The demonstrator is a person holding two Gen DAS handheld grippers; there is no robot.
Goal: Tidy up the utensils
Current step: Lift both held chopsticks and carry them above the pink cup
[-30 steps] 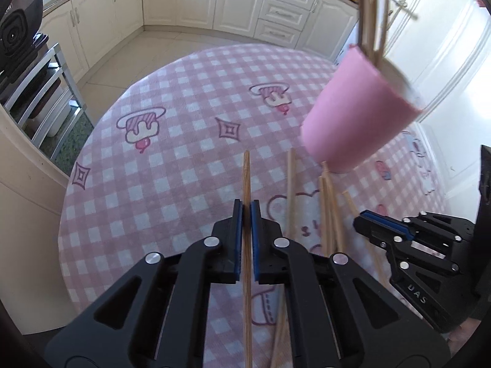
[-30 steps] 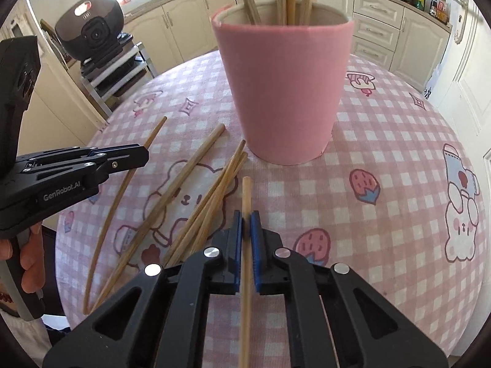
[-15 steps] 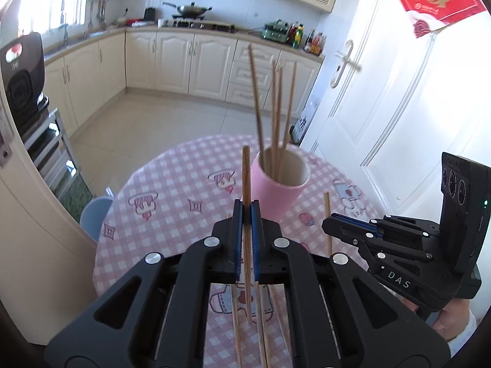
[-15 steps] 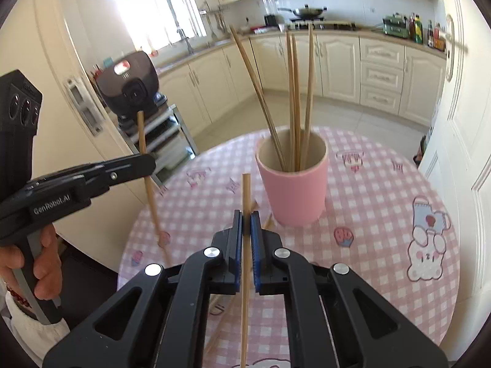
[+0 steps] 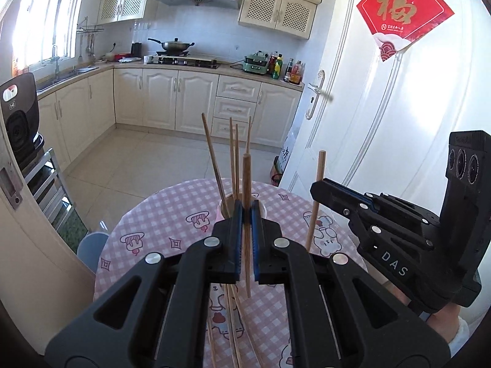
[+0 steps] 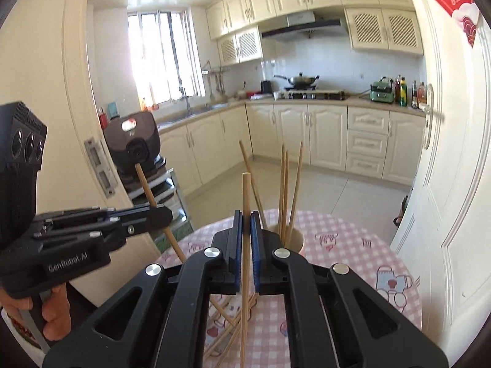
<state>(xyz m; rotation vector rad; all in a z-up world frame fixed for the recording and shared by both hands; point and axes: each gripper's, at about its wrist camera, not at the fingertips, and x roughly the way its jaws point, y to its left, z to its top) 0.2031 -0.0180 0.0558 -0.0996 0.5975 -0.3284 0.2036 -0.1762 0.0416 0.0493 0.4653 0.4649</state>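
Above the tabletop [image 5: 159, 214] | your left hand-held gripper [image 5: 245, 214] and right hand-held gripper [image 6: 245, 217] each clamp an upright chopstick [image 5: 246, 184] | pink cup [image 6: 296, 240] lies ahead, below, nearer your right.

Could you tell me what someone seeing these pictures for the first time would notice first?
Probably the two black grippers raised side by side, each clamped on one upright wooden chopstick: the left gripper and the right gripper. Beyond them a pink cup with four chopsticks stands on the pink checked tablecloth, and more loose chopsticks lie on the cloth below.
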